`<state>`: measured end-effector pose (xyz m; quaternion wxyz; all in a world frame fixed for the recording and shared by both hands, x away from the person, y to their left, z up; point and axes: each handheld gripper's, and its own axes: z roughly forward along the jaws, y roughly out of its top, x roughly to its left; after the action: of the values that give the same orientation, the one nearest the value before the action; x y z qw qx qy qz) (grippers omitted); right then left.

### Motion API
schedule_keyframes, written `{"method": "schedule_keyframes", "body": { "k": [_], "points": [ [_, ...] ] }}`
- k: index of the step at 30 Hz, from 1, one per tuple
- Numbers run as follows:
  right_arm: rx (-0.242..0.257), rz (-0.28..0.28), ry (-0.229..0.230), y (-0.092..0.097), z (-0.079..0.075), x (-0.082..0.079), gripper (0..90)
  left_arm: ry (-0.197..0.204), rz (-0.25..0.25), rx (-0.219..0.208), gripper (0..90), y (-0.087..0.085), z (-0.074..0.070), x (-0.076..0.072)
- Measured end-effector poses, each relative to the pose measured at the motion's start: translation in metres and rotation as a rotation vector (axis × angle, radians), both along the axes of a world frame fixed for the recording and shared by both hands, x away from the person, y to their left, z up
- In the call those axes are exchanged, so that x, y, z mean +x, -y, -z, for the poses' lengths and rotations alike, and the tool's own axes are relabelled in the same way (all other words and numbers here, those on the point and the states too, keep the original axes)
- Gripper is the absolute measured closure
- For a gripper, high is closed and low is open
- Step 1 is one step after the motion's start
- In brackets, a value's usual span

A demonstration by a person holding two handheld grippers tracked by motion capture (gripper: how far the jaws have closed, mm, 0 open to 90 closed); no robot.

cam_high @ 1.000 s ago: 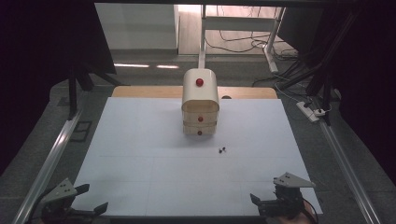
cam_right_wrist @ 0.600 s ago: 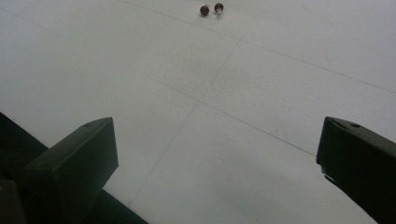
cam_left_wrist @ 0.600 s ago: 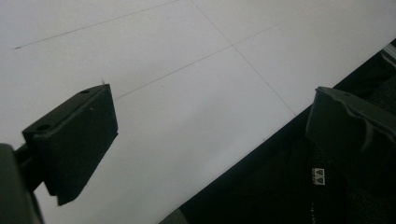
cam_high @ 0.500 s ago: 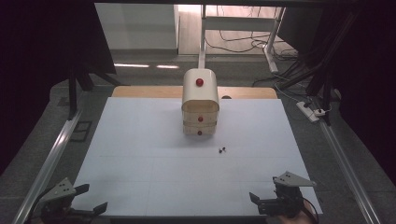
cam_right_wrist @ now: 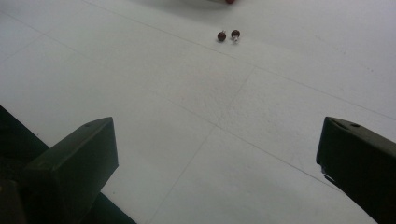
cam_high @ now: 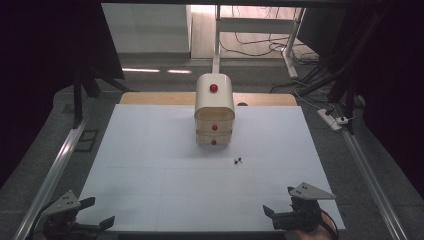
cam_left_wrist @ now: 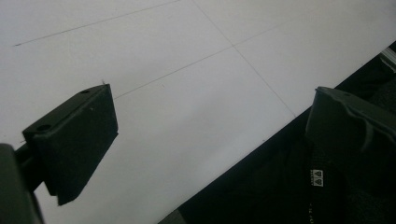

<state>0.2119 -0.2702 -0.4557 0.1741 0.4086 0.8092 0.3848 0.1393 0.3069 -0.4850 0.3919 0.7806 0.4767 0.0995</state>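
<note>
Basically nothing's begun yet, judging by how things lie. Going left to right across the high view: left gripper [cam_high: 97, 212] sits at the near-left corner of the white table sheet [cam_high: 150, 150], jaws spread wide, nothing between them. Its own view confirms it: one black pad over the sheet, the other hanging past the near edge over dark floor, w/ bare white surface in the gap.

Mid-table, toward the far side, stands a small cream drawer cabinet [cam_high: 214, 102] w/ rounded top and red knobs; one knob on the top section, two on the drawers below. All drawers look shut, as far as I can tell.

Just in front of it and a bit to the right lie two small dark round beads [cam_high: 238, 161], close beside each other, apart from the cabinet. In the right gripper view they show as two little pieces [cam_right_wrist: 228, 35] up ahead, well apart from the jaws, maybe w/ tiny pins; too small to say what exactly.

Right gripper [cam_high: 276, 211] rests at the near-right edge, jaws also wide open, holding nothing, pointed roughly toward those pieces.

So, my read: the small pieces are the likely target, prob. to go in a drawer. Done: nothing. Left: reach, pick, open drawer, place.
</note>
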Motion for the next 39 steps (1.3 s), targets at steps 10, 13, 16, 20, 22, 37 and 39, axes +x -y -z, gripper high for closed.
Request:
{"method": "schedule_keyframes", "body": {
  "k": [10,13,16,20,22,37,39],
  "points": [
    [0.064,-0.027,-0.023,-0.008,-0.005,0.005,1.6,-0.005,-0.008,-0.004,2.7,-0.001,0.0,0.0],
    [0.055,-0.035,-0.012,-0.011,-0.007,0.006,1.6,-0.006,-0.008,-0.002,2.7,-0.001,0.0,0.0],
    [0.043,-0.042,0.001,-0.013,-0.009,0.007,1.5,-0.007,-0.01,-0.002,2.7,-0.001,0.0,0.001],
    [0.06,-0.044,-0.002,-0.017,-0.012,0.011,1.2,-0.009,-0.014,-0.004,2.7,-0.001,0.0,0.001],
    [0.067,-0.05,-0.022,-0.019,-0.012,0.013,1.2,-0.011,-0.014,-0.005,2.7,-0.001,0.0,0.001],
    [0.027,-0.073,0.015,-0.041,-0.018,0.025,0.0,-0.015,-0.018,0.001,2.7,0.0,0.001,0.001],
    [0.026,-0.068,0.006,-0.044,-0.018,0.027,0.0,-0.016,-0.018,0.001,2.8,0.0,0.001,0.001]
  ]
}}
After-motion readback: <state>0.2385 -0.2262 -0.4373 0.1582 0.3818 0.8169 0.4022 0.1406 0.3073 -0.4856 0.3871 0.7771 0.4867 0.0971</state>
